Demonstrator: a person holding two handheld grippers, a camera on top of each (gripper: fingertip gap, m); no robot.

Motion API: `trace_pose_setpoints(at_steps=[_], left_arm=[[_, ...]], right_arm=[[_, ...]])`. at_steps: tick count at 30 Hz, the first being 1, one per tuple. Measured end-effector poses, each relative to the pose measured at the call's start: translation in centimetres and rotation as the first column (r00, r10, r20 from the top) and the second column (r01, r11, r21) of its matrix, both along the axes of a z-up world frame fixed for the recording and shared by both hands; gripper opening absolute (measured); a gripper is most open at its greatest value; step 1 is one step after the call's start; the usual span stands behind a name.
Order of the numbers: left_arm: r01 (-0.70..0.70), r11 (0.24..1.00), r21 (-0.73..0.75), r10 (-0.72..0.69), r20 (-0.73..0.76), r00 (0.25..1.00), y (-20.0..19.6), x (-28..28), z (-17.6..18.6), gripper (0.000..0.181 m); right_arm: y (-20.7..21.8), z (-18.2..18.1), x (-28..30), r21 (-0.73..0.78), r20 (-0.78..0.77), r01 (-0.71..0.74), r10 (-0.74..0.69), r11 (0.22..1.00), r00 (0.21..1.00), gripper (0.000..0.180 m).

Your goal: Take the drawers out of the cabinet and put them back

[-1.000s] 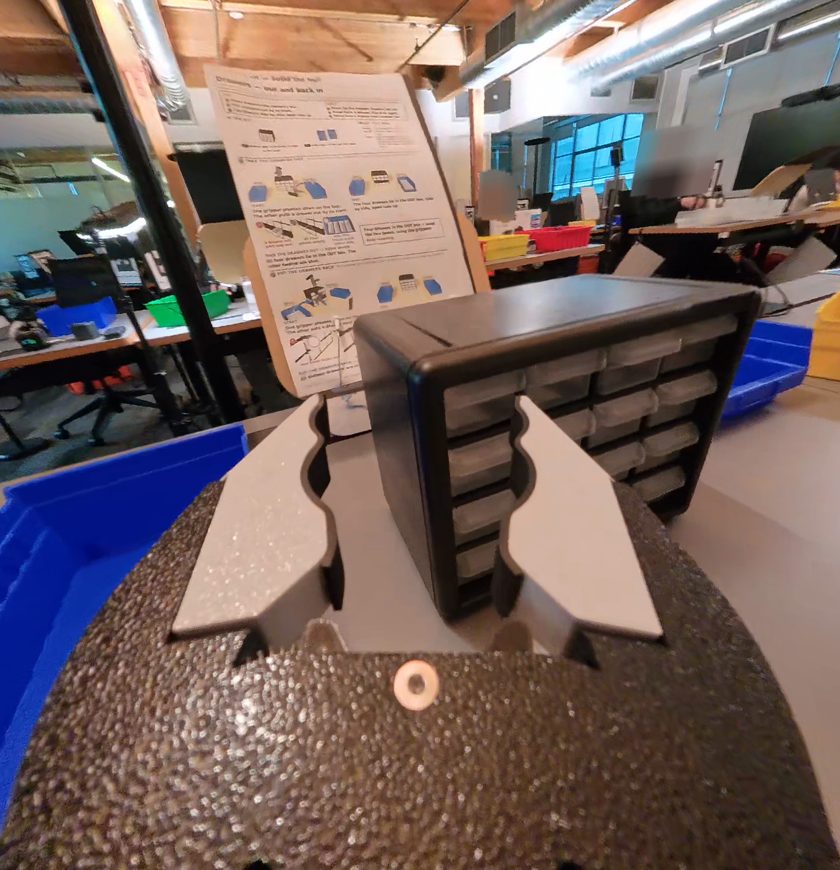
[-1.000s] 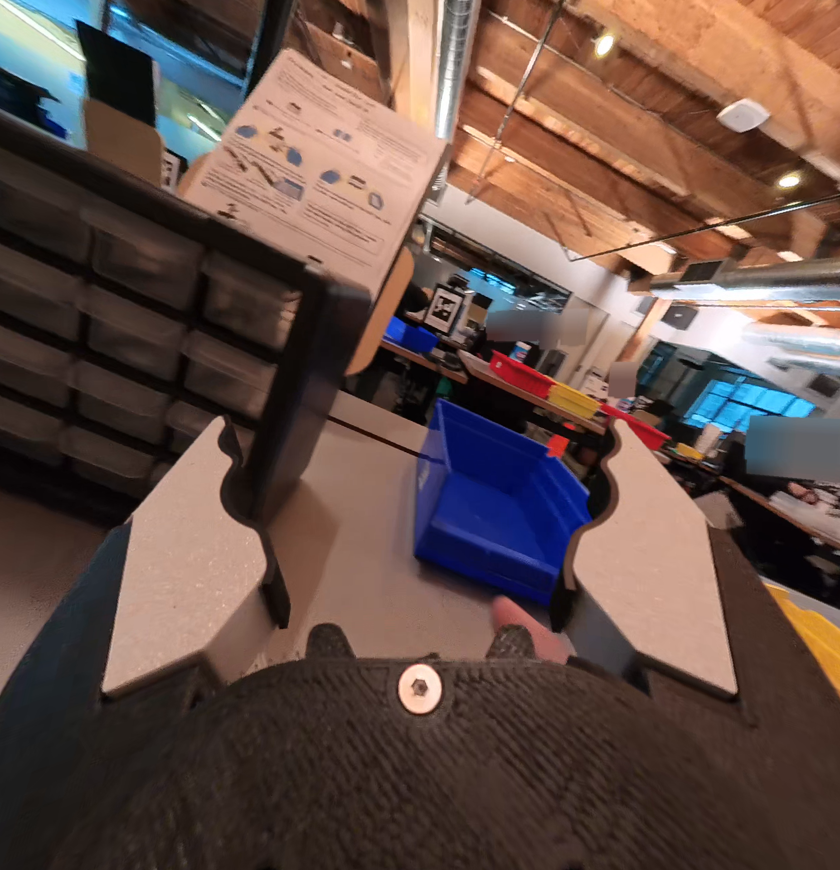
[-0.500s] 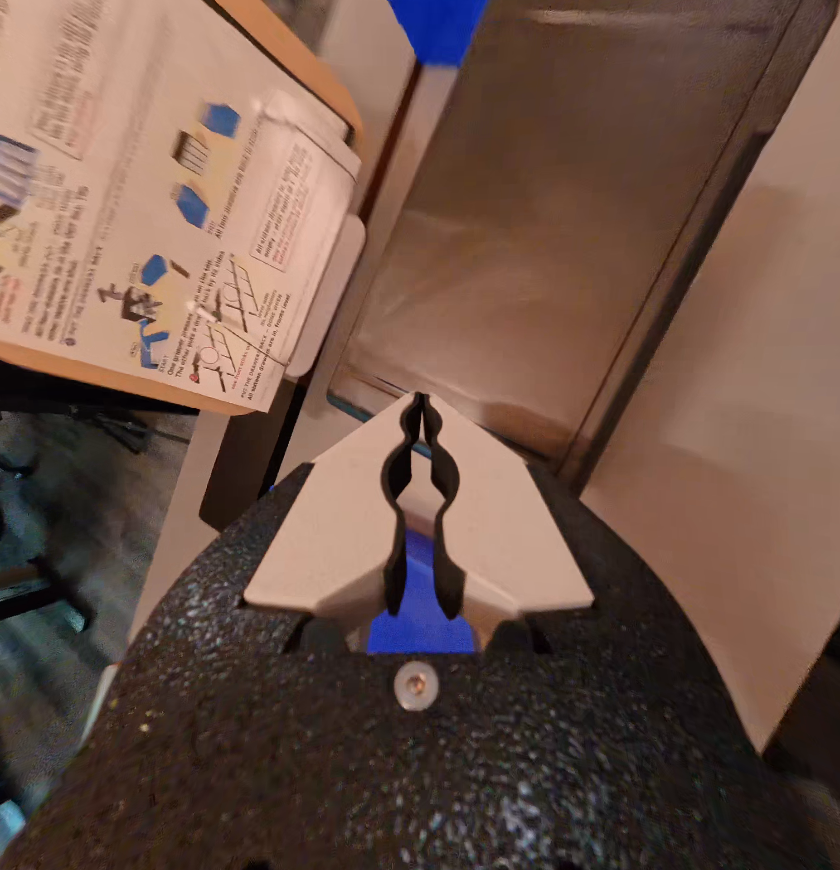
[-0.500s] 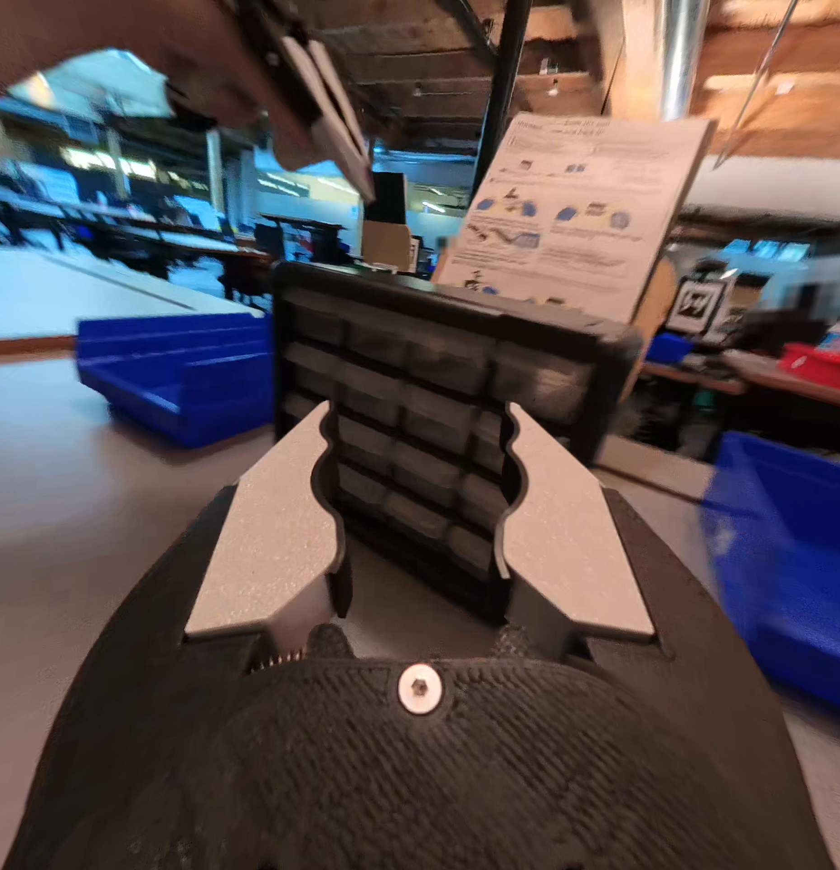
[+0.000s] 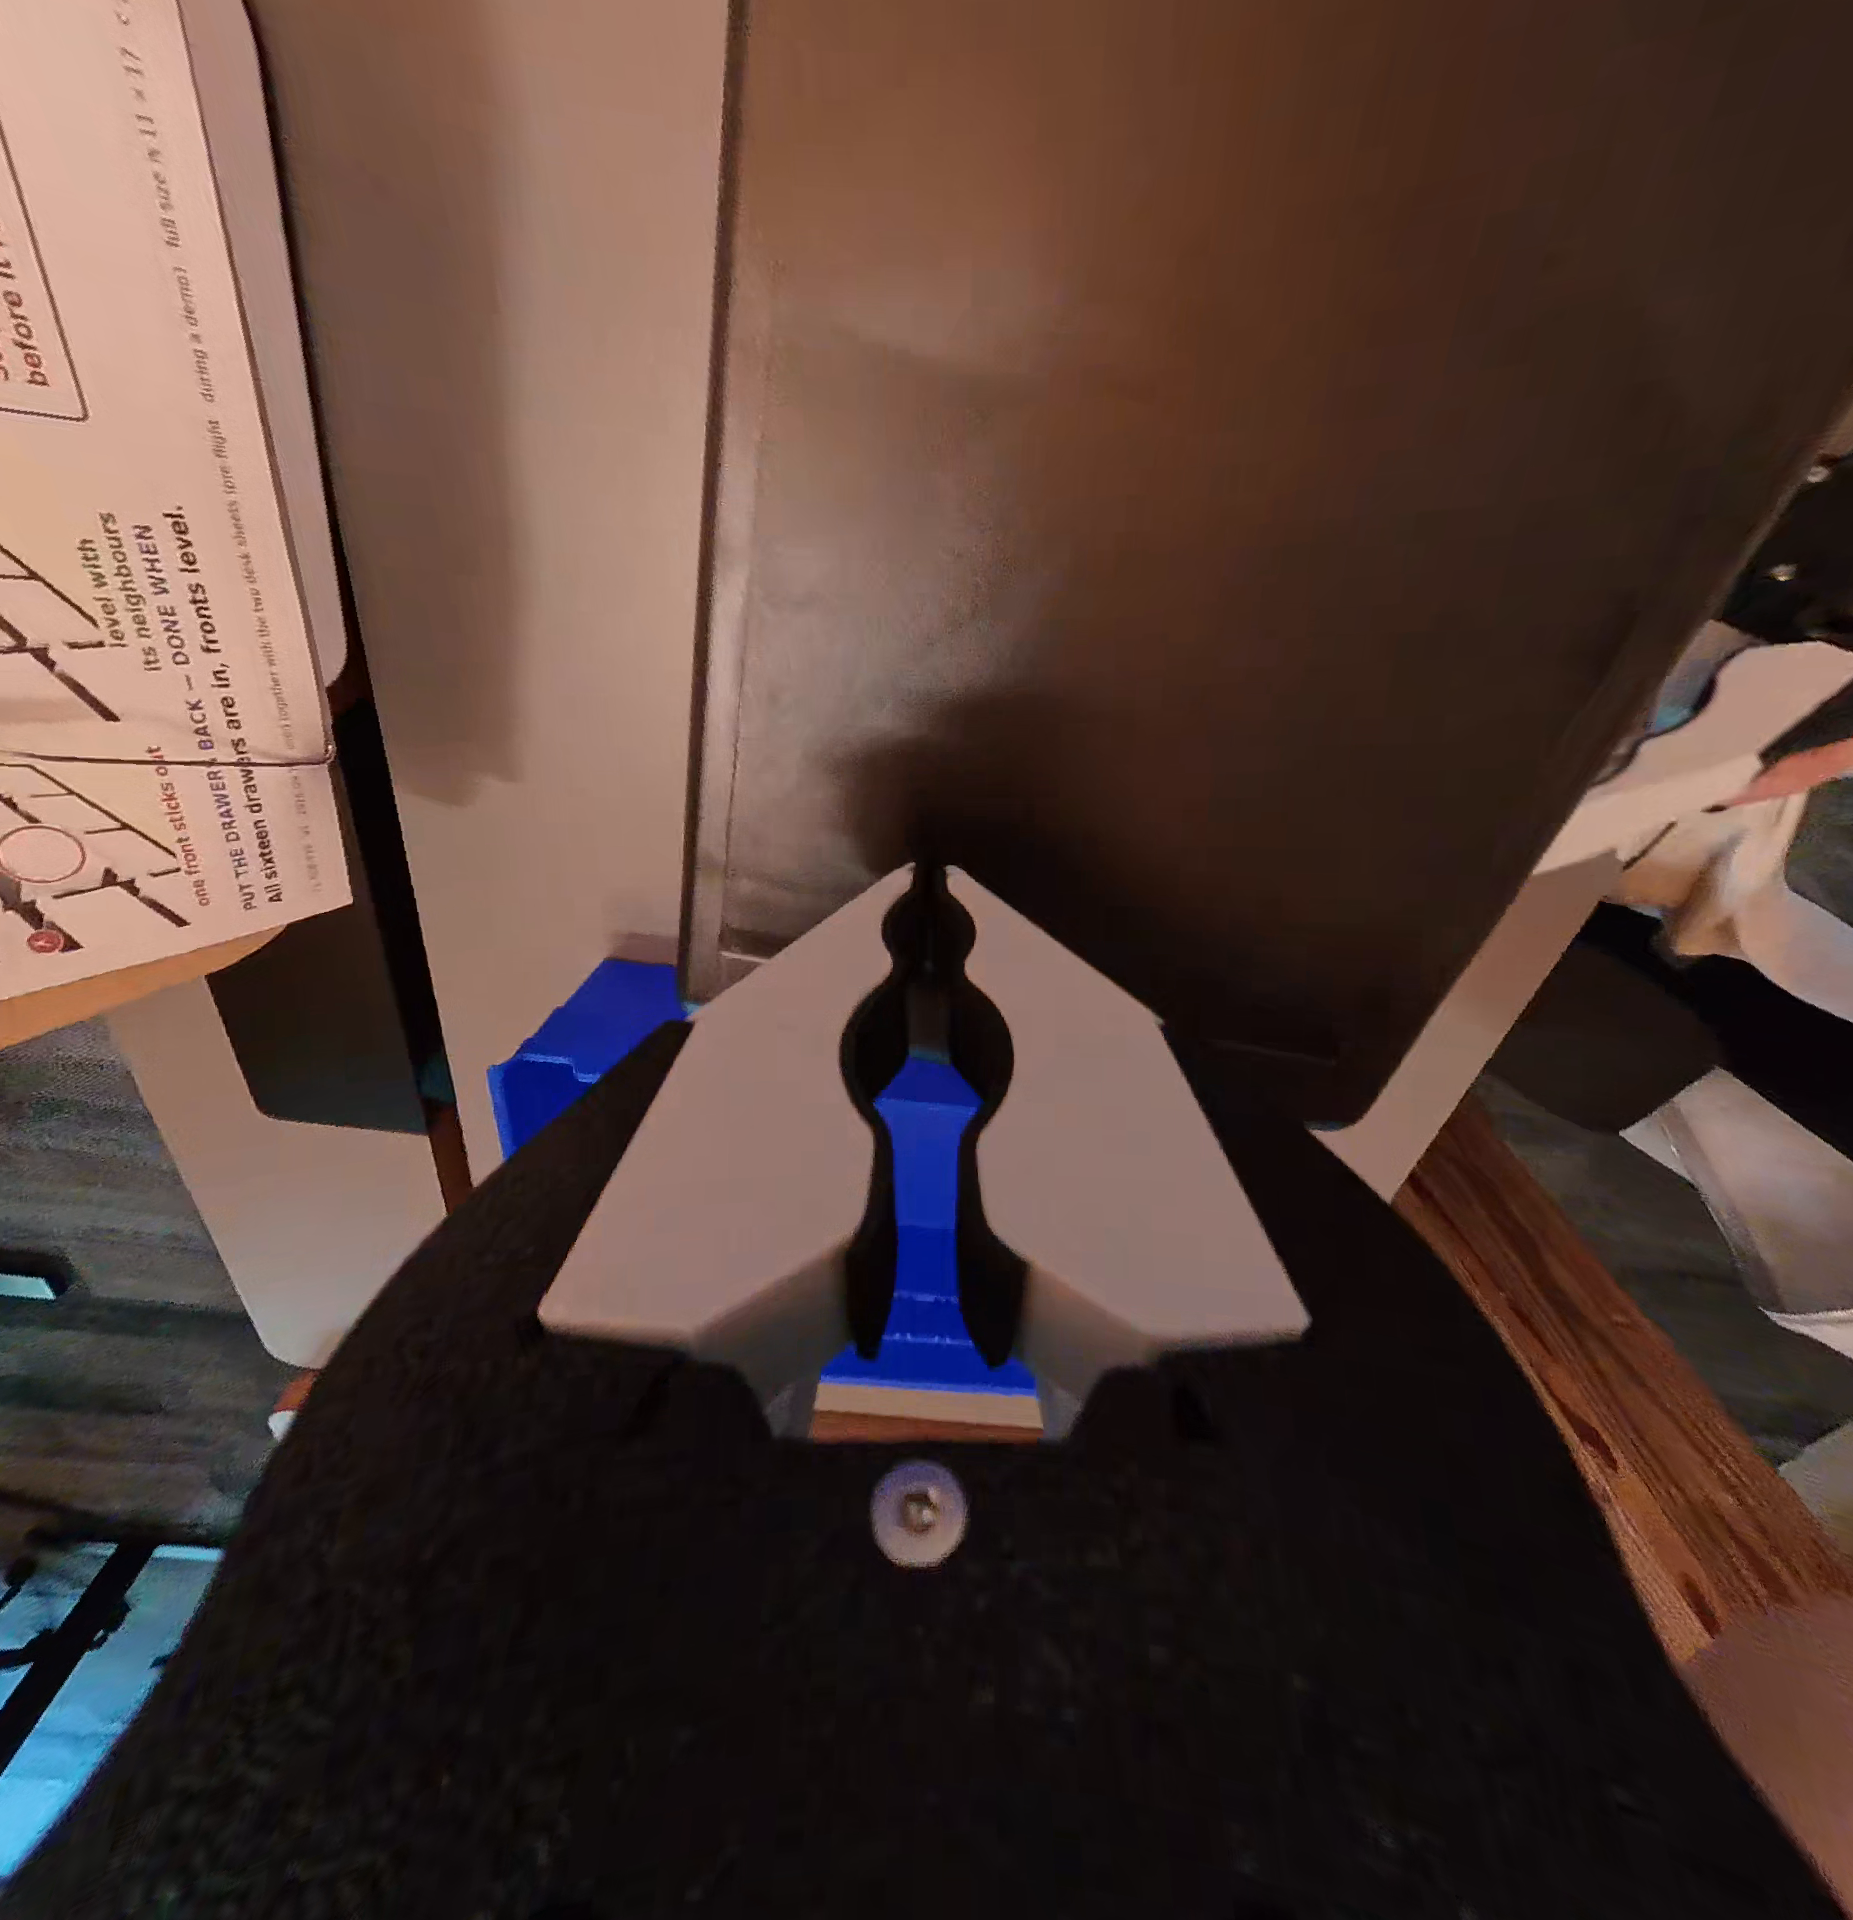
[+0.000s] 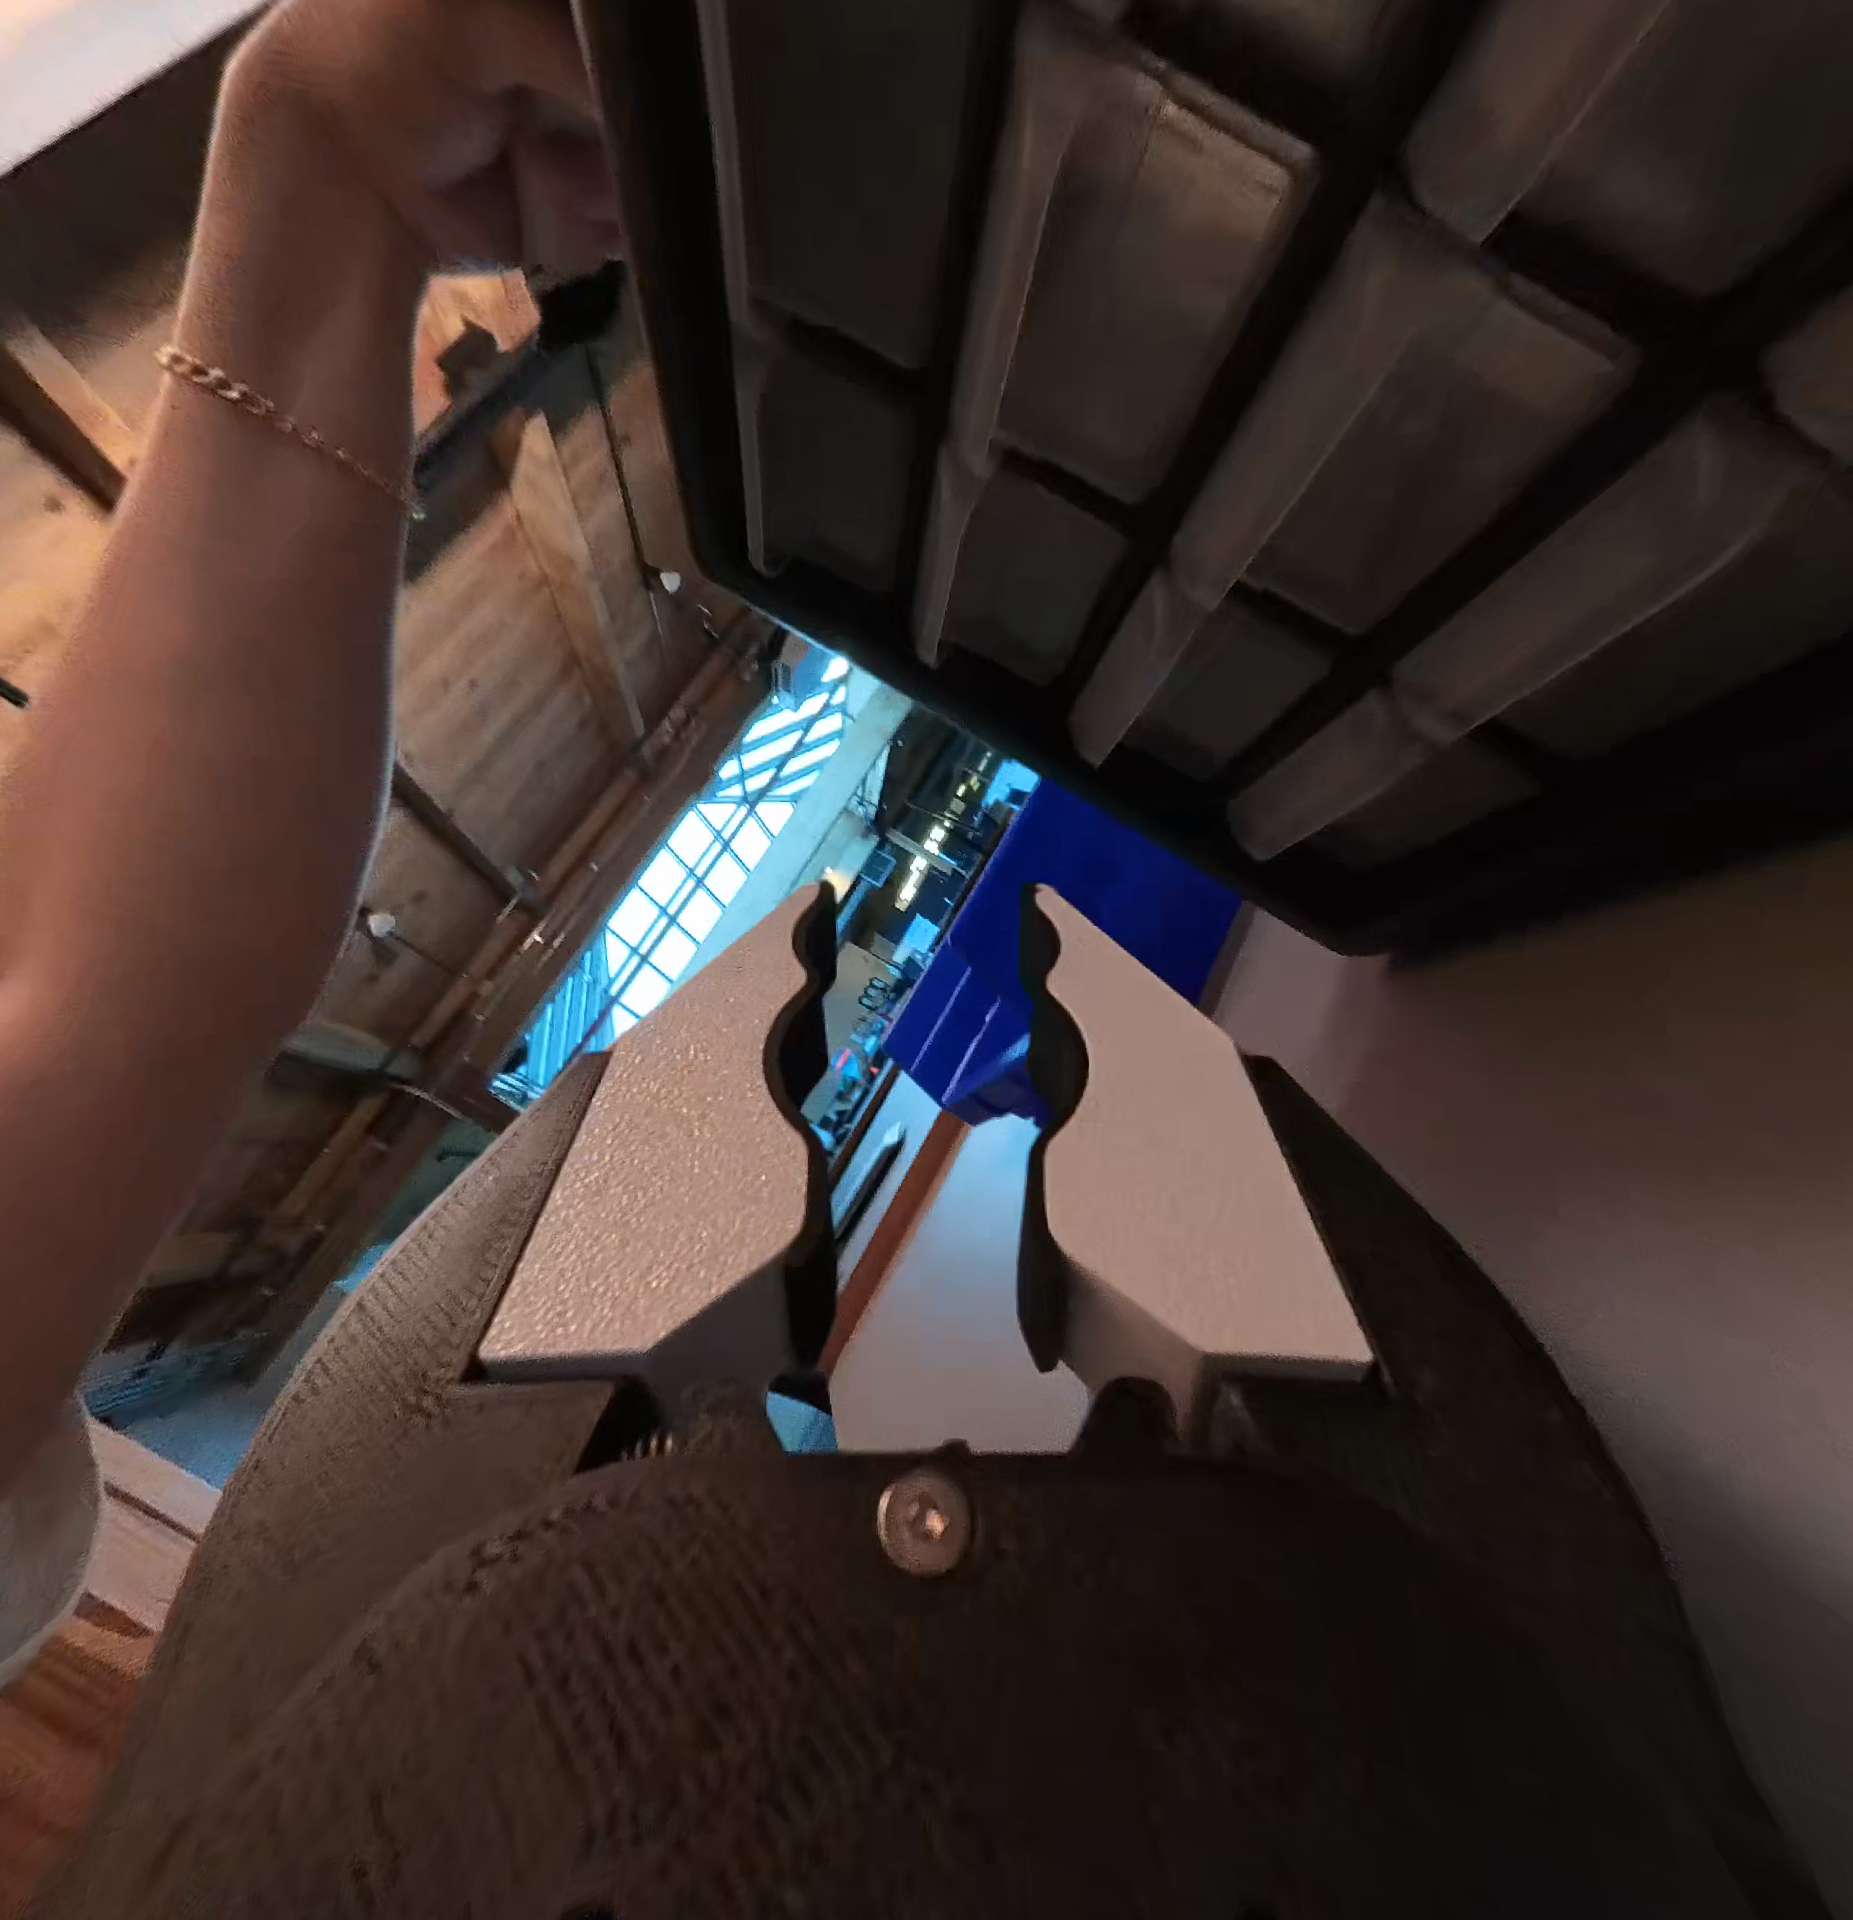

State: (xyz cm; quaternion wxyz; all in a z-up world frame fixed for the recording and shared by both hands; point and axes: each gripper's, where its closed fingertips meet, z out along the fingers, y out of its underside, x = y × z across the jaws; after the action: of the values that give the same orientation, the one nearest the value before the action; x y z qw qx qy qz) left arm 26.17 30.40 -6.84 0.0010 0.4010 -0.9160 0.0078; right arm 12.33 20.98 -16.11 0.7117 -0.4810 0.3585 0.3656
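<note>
Directly ahead of the left tool (image 5: 927, 883) lies the cabinet (image 5: 1265, 468): its dark, smooth top panel fills the left wrist view, and the tool's tips press down against that panel near its near end. Left tool is closed, fingers meeting at the tips, nothing between them. Through the slot between the fingers, and to the tool's left, a blue bin (image 5: 579, 1049) shows below, just beside the cabinet's end. Cabinet's long left edge runs straight away from the tool; a strip of pale bench (image 5: 548, 416) lies open beyond that edge, then one instruction sheet (image 5: 122, 520) on a tan board. To the tool's right the bench's wooden edge (image 5: 1587, 1403) is exposed, with open floor past it.

From the right wrist view the camera is strongly rolled. Cabinet front (image 6: 1265, 416) sits above and beyond the right tool (image 6: 927, 914), not touching it. Drawers (image 6: 1140, 281) are translucent grey, all seated flush; eleven or so fronts are countable here, the rest cut off by the frame. Right tool is narrowly parted and holds nothing; clear air separates its tips from the cabinet's lower frame. A second blue bin (image 6: 1109, 904) lies past the tips, on the bench (image 6: 1576, 1143), which is bare to the tool's right.

Person's forearm (image 6: 205, 644) rises at the tool's left, wrist bent toward the cabinet top, hand (image 6: 402, 135) at its corner; one thin chain bracelet (image 6: 288, 426) on the wrist.
</note>
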Motion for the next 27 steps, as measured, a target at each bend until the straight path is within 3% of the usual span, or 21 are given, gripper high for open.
trace_pose_setpoints(at_steps=[7, 16, 27], left_arm=[[0.028, 1.0, 0.002, -0.028, -0.072, 0.997, 0.0, 0.0, 0.0, 0.0], [-0.046, 0.997, -0.069, 0.042, -0.061, 0.997, -0.1, 0.0, -0.1, 0.0], [-0.01, 0.991, 0.13, 0.02, -0.069, 0.997, 0.0, 0.1, -0.1, 0.0]], right_arm=[[1.8, 0.2, 1.5, 0.014, 0.008, 0.034, -0.034, 0.999, 0.999, 0.019], [2.6, -0.2, 2.7, 0.032, -0.045, 0.1, -0.098, 0.994, 0.994, 0.0], [3.4, -1.0, 3.8, 0.014, -0.076, 0.152, -0.151, 0.988, 0.986, 0.003]])
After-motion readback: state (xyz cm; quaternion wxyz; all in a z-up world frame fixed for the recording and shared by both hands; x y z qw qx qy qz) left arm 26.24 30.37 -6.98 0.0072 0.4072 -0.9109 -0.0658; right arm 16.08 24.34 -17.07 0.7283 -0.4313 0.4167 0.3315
